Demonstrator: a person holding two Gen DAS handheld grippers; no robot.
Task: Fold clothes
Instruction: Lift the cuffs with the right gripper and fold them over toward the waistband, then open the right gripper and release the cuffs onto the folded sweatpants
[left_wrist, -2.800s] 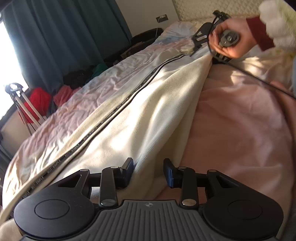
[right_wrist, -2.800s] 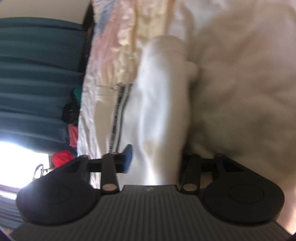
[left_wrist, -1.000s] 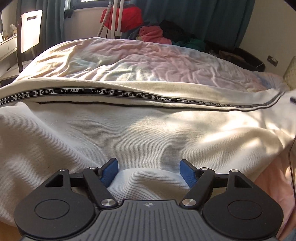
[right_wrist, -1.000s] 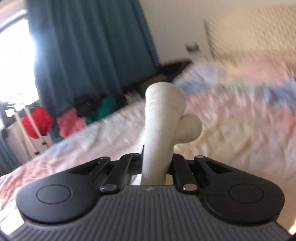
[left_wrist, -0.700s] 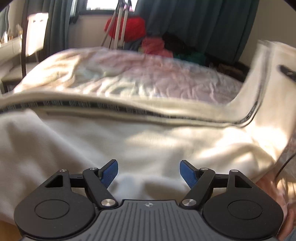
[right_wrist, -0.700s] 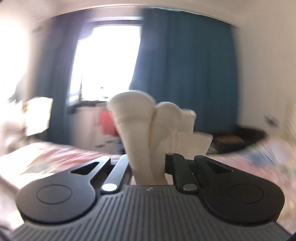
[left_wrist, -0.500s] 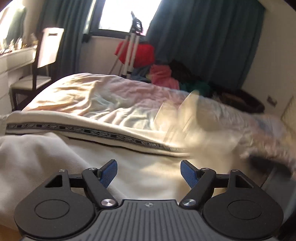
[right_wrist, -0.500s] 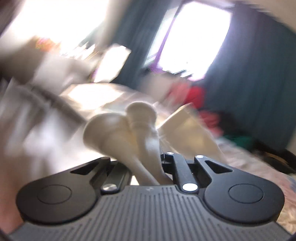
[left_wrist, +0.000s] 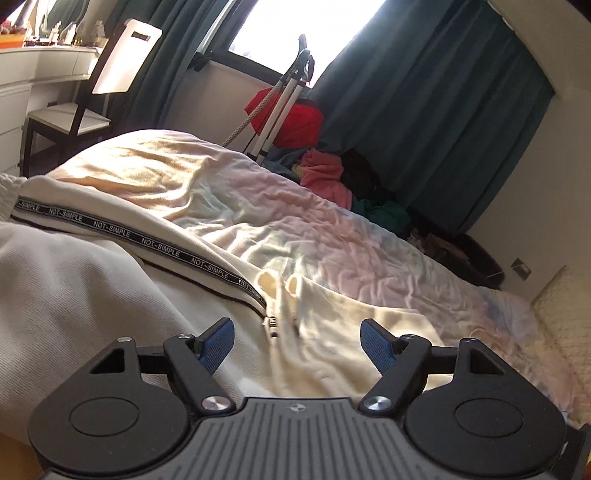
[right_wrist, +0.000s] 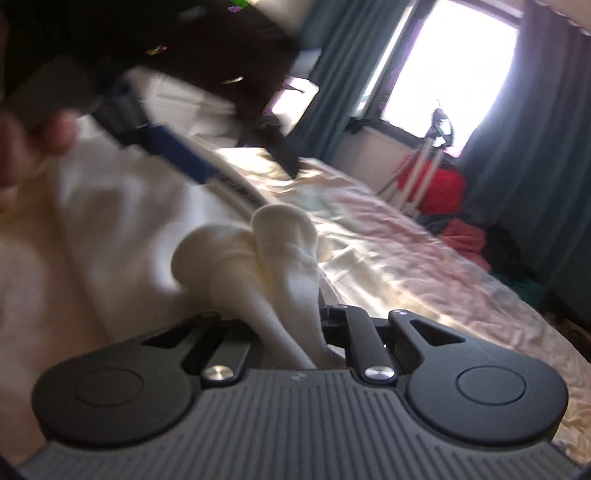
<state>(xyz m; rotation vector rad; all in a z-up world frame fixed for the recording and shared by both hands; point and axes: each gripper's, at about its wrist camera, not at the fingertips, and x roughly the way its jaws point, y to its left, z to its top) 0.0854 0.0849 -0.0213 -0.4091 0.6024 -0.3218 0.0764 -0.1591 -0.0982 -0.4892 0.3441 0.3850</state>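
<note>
A cream garment (left_wrist: 92, 280) with a black "NOT-SIMPLE" stripe (left_wrist: 159, 247) lies on the bed, folded over on itself. My left gripper (left_wrist: 297, 341) is open and empty just above the cloth near the stripe's end. In the right wrist view my right gripper (right_wrist: 291, 332) is shut on a bunched fold of the cream garment (right_wrist: 269, 251), which sticks up between the jaws. The left gripper's blue finger (right_wrist: 177, 151) shows blurred at upper left of that view, above the garment.
The bed has a crumpled pastel sheet (left_wrist: 332, 236). Beyond it are a pile of red and pink clothes (left_wrist: 310, 147), a white stand (left_wrist: 280, 99), teal curtains (left_wrist: 443, 110) and a window. A chair (left_wrist: 92, 96) and white dresser stand at left.
My right gripper has swung across the bed with the garment's end, folding it over toward the left gripper. My left gripper has stayed open and lifted, tilting its view up and right.
</note>
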